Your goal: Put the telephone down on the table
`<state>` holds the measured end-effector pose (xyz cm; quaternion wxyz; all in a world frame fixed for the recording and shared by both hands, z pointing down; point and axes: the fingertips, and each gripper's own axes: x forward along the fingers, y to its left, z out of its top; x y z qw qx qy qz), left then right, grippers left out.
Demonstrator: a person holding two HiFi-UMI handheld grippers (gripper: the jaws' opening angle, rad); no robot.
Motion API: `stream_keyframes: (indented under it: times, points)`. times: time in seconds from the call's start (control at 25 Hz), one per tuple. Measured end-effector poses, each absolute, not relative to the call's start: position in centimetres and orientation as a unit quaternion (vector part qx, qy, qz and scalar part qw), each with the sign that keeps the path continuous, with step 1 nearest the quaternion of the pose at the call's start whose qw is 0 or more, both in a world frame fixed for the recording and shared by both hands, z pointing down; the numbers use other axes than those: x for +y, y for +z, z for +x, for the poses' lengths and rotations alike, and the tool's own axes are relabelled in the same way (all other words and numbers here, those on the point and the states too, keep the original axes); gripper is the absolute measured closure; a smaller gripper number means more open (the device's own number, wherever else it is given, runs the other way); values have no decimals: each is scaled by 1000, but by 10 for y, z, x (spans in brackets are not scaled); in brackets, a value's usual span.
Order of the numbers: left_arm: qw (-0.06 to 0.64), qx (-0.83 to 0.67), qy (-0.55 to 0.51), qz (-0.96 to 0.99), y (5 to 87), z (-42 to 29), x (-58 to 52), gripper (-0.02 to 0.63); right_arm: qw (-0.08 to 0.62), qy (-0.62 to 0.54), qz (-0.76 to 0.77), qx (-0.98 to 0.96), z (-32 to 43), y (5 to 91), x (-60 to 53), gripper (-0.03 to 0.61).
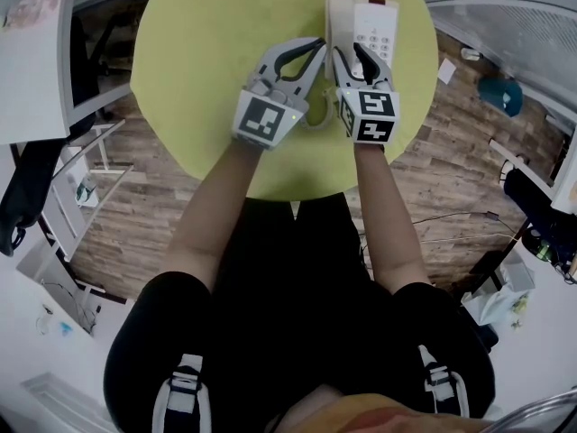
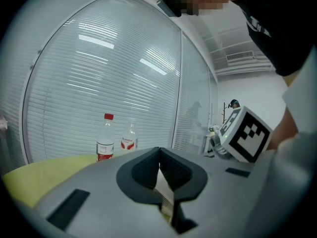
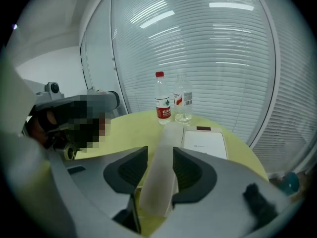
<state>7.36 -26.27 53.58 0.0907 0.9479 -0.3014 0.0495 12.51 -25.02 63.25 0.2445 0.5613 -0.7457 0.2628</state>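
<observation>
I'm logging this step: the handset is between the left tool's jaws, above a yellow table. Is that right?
Not the left one. The handset is between the right tool's jaws, above a yellow table. The right gripper view shows it.

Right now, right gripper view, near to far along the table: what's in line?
The right hand-held gripper, its pads either side of the handset → telephone base → red-capped bottle and clear bottle, side by side.
</observation>
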Motion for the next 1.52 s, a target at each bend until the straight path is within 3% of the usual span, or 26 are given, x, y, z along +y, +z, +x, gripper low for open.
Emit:
stream_keyframes:
  times: [0.52, 1.16, 1.52]
  points:
    - [56, -297, 44, 952, 545, 73, -273, 601, 274, 275, 579, -717, 125, 670, -260, 343]
    - [5, -303, 27, 953, 550, 67, -295, 601, 217, 252, 633, -699, 127, 675, -271, 351]
    - [56, -331, 1, 942, 548, 52, -287, 601, 178, 239, 652, -697, 126, 653, -266, 357]
